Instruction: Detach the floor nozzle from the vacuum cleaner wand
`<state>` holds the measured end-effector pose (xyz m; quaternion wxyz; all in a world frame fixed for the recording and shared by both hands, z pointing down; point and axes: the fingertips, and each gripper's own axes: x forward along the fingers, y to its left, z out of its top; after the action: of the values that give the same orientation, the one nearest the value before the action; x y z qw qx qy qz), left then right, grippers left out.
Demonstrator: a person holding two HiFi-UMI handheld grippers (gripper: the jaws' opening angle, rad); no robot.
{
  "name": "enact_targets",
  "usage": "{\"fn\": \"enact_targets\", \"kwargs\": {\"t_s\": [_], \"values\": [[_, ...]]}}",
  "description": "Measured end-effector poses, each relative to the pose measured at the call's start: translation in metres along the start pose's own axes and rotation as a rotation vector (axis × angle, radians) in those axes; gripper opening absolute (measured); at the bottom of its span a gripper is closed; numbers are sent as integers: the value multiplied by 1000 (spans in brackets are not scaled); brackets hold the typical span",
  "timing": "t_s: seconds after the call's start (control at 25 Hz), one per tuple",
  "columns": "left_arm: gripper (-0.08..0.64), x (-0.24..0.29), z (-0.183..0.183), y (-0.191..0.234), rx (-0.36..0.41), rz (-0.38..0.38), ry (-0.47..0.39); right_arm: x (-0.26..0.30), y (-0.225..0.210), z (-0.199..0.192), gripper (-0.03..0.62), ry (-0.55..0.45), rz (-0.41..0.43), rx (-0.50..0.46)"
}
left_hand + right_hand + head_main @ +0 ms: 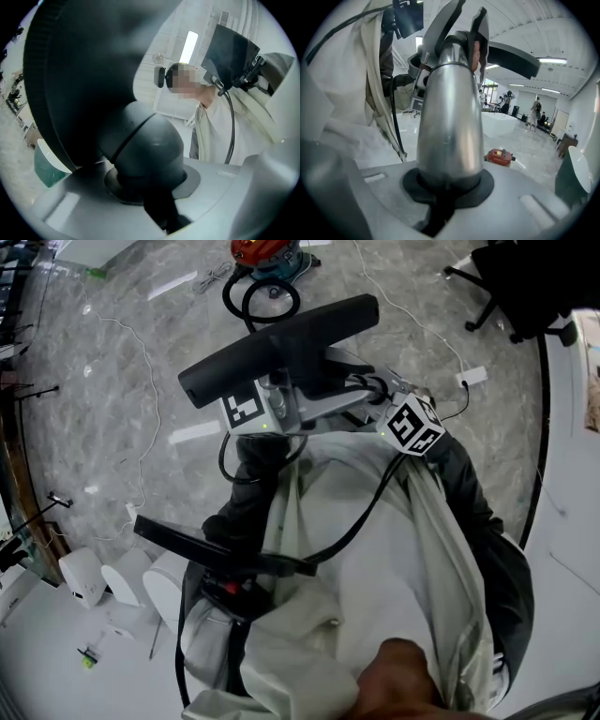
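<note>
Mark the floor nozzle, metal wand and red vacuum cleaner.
floor nozzle point(281, 341): head view, middle of its black bar
metal wand point(450, 122): right gripper view, shiny tube face
red vacuum cleaner point(500, 157): right gripper view, red body

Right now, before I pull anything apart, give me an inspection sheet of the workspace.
Surface: grey marble floor, glossy.
Job's things: black nozzle held up off the floor; silver wand runs up to it and looks joined to it.
Clutter: white units on the floor at lower left.
Grippers: left shut on the nozzle's neck; right shut on the wand.
Cables: white cable across the floor; black cable over the person's coat.
Surroundings: red vacuum, office chair, people far off.
</note>
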<state>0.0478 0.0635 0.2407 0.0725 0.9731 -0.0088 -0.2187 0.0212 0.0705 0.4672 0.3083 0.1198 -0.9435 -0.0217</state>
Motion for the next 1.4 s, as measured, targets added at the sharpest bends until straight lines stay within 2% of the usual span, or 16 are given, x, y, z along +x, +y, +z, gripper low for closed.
{"fn": "enact_targets", "kwargs": {"t_s": [0.08, 0.16, 0.32, 0.4, 0.44, 0.52, 0.72, 0.8, 0.88, 0.92, 1.04, 1.12, 1.16, 1.2, 1.28, 1.4], "values": [[84, 2, 4, 7, 2, 42, -20, 1, -3, 0, 40, -11, -8, 3], [84, -7, -1, 25, 0, 167, -57, 0, -13, -3, 39, 0, -56, 15], [83, -21, -5, 55, -43, 418, -120, -1, -31, -13, 39, 62, -209, 50], [83, -27, -8, 63, -64, 474, -124, 0, -34, -17, 39, 88, -246, 64], [83, -27, -9, 62, -70, 468, -123, 1, -33, -17, 40, 87, -240, 63], [83, -24, -9, 55, -69, 408, -112, 2, -28, -16, 38, 60, -193, 47], [84, -8, -12, 21, -2, 144, -22, 1, -8, -6, 39, -19, -9, 4], [84, -8, -14, 16, 6, 90, 6, 2, -6, -3, 40, -31, 14, 1], [84, -9, -10, 21, 4, 106, -13, 4, -12, -2, 38, -26, -13, 9], [84, -11, -7, 28, -3, 142, -38, 5, -16, -3, 39, -16, -45, 16], [84, -24, -3, 57, -56, 327, -106, 8, -33, -9, 38, 41, -177, 47], [84, -31, -6, 72, -72, 444, -112, 9, -41, -14, 38, 78, -247, 65], [84, -33, -7, 76, -71, 476, -110, 9, -43, -16, 38, 91, -266, 71], [84, -34, -8, 76, -70, 489, -108, 8, -43, -18, 39, 99, -271, 73], [84, -33, -7, 72, -71, 463, -107, 9, -39, -16, 38, 86, -240, 63], [84, -25, -4, 56, -58, 338, -90, 10, -30, -9, 38, 43, -143, 29]]}}
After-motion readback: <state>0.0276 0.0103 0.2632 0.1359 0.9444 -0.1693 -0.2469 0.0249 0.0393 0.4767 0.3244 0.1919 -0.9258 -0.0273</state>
